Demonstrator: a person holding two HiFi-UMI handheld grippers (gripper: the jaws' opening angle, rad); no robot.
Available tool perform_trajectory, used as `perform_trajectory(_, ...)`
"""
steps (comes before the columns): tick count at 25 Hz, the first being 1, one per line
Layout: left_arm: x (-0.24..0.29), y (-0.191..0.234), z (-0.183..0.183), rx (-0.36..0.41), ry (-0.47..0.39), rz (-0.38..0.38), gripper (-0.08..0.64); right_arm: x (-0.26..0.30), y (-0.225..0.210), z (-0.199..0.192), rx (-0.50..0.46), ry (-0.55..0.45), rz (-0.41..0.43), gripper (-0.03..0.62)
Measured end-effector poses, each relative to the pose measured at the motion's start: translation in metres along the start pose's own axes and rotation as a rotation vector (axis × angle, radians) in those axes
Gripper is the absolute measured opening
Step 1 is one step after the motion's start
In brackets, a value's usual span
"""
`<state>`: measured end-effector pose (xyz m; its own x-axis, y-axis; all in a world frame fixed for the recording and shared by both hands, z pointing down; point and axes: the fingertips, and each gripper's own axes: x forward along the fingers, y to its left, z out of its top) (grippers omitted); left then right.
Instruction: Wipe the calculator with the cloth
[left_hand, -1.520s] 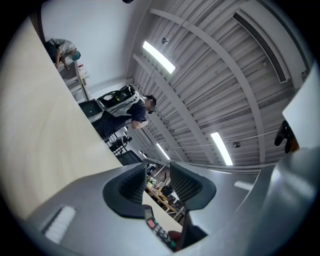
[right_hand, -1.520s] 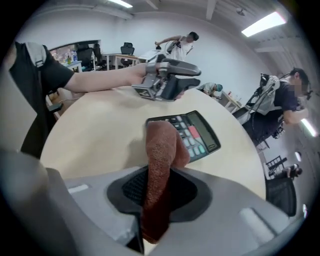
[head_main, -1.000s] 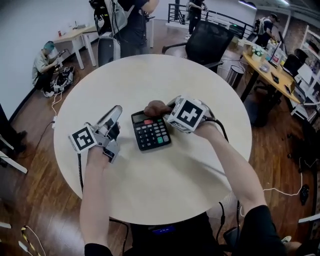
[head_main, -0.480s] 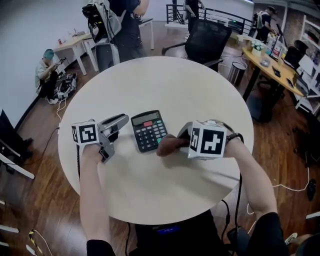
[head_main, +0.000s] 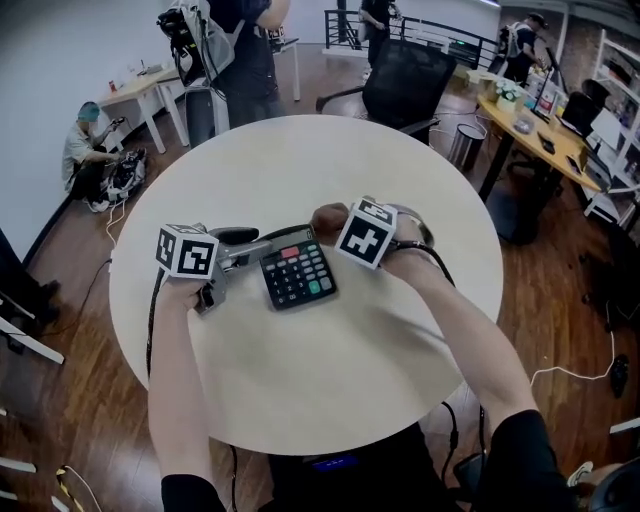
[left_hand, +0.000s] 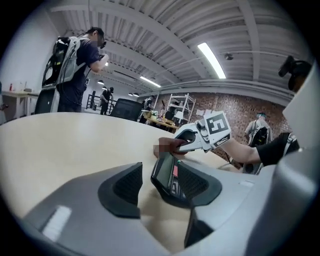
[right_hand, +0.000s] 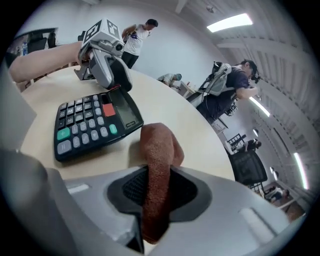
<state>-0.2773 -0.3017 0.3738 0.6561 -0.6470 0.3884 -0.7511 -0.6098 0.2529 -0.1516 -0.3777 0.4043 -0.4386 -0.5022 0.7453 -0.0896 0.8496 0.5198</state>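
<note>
Gripping brown cloth (right_hand: 158, 150): right claw (right_hand: 157, 189) clamped tight | left claw (left_hand: 156, 186) just opening, parted (calculator (head_main: 297, 272) edge between)

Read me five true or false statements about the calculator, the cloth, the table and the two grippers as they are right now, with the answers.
1. The right gripper is clamped on a brown cloth. True.
2. The calculator lies face down. False: its keys and display face up.
3. The left gripper is shut with nothing between its jaws. False: the jaws stand apart, having just been opening, with the calculator's edge between them.
4. The table is round. True.
5. The cloth is spread flat over the keys. False: it is bunched in the right gripper, beside the calculator's display end.
</note>
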Motion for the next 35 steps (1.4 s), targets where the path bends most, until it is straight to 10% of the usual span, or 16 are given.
perform_trajectory(13,0.010,-0.001,-0.001,0.137,0.028,0.126,0.155,-0.057,0.097,-0.021,-0.574,-0.047,0.162,0.089)
perform_trajectory(16,0.010,-0.002,0.003,0.143,0.022,0.137,0.155,-0.077,0.098,-0.022,-0.525,-0.087,0.220,0.089)
perform_trajectory(21,0.008,-0.001,-0.002,0.158,0.011,0.169,0.155,-0.049,0.044,-0.020,-0.302,0.014,0.036,0.089)
perform_trajectory(35,0.013,-0.001,-0.003,0.175,0.014,0.236,0.175,-0.115,0.198,0.018,-0.616,-0.163,0.218,0.089)
